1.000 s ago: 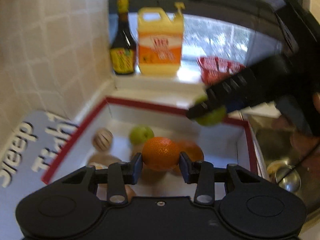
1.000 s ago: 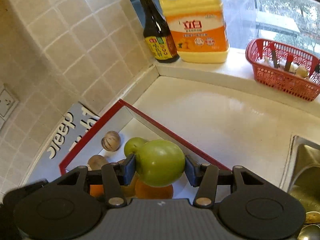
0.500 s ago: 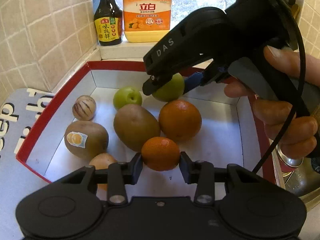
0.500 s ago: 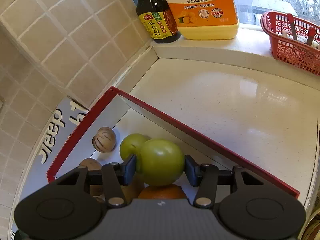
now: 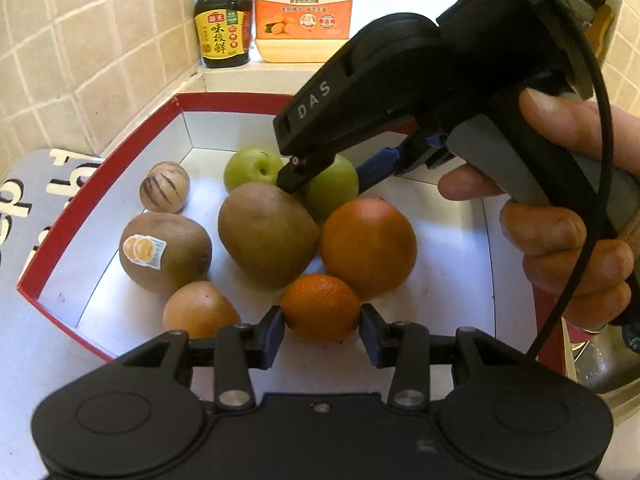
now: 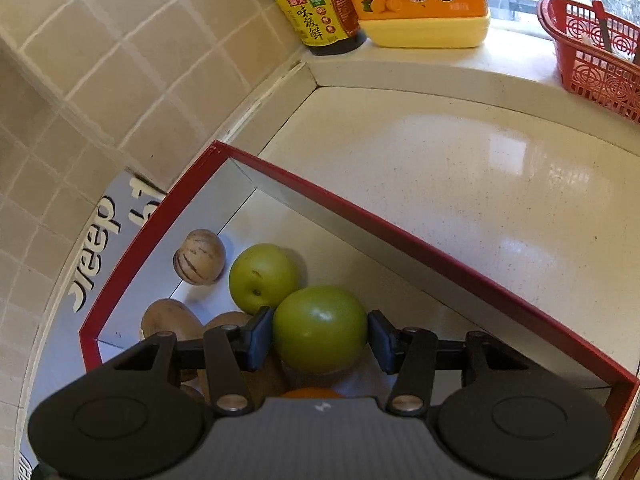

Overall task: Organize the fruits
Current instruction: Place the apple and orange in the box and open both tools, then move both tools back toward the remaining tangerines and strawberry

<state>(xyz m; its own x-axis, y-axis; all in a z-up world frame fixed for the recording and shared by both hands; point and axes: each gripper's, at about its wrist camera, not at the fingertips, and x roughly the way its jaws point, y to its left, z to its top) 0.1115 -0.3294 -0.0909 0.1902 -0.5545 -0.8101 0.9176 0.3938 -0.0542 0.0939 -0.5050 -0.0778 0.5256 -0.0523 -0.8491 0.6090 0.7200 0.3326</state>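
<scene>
Both fruits sit in the red-rimmed white cardboard box point(image 5: 120, 136). Left hand-held gripper point(image 5: 322, 330): jaws just opened, small round orange mandarin point(image 5: 321, 307) loose between them. Right hand-held gripper point(image 6: 320, 338) lightly brackets the smooth green plum point(image 6: 320, 328), near box's far wall; open wider, lift straight up w/o nudging neighbours.

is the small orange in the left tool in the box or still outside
In the box. The small orange sits low among the other fruit inside the red-rimmed box, between the left tool's just-opening jaws.
</scene>
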